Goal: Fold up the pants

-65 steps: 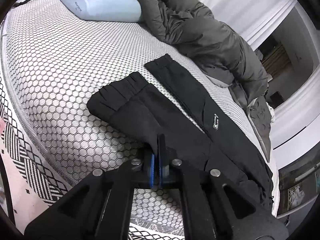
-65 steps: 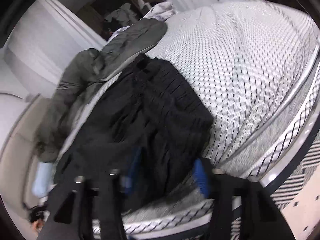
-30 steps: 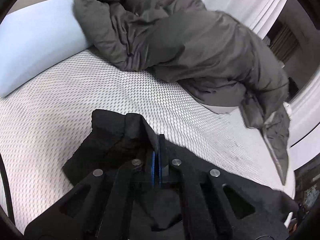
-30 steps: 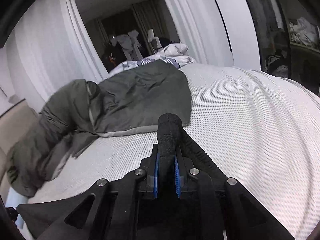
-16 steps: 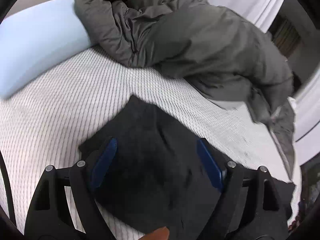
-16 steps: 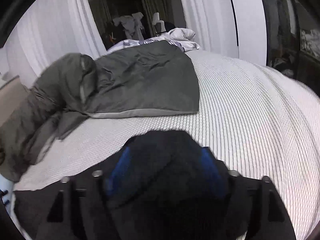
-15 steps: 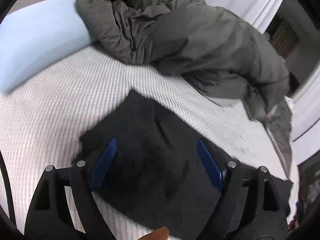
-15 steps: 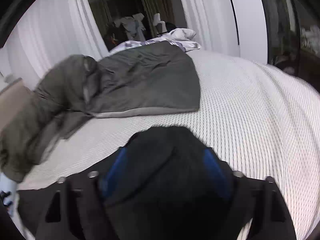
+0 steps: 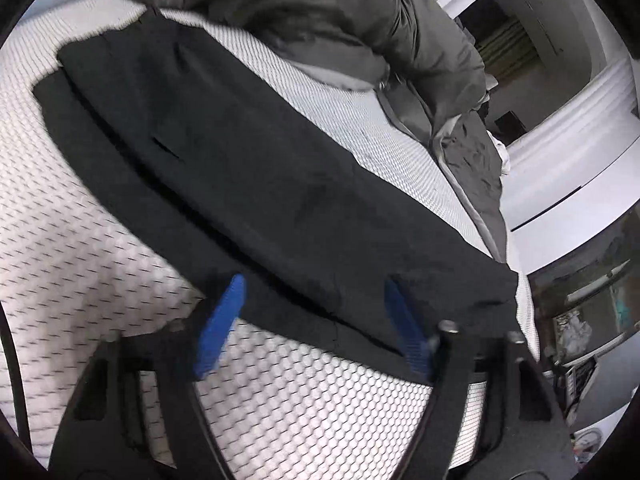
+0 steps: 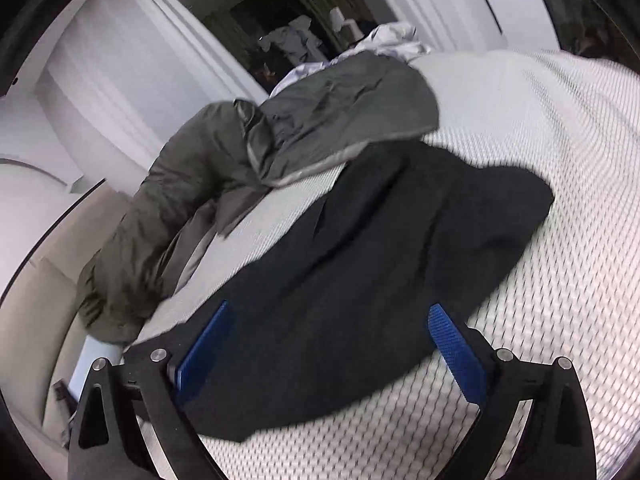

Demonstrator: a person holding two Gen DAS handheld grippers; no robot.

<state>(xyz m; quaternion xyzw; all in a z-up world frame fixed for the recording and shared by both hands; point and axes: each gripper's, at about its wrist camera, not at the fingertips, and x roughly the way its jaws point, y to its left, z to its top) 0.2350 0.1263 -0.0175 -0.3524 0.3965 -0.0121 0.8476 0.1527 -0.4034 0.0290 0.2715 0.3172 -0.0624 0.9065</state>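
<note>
Lengthwise fold laid; pants point(image 9: 248, 168) flat on bed point(image 9: 68, 240). Left tool point(image 9: 312, 320) narrowing, right tool point(image 10: 328, 344) widening, both empty. Next: regrip end at 12 o'clock.

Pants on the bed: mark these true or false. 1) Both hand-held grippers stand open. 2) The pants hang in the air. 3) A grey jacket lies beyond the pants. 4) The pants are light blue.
1) True: the left hand-held gripper and right hand-held gripper stand open, pads off the cloth.
2) False: the pants lie flat on the mattress.
3) True: grey jacket.
4) False: they are black.
</note>
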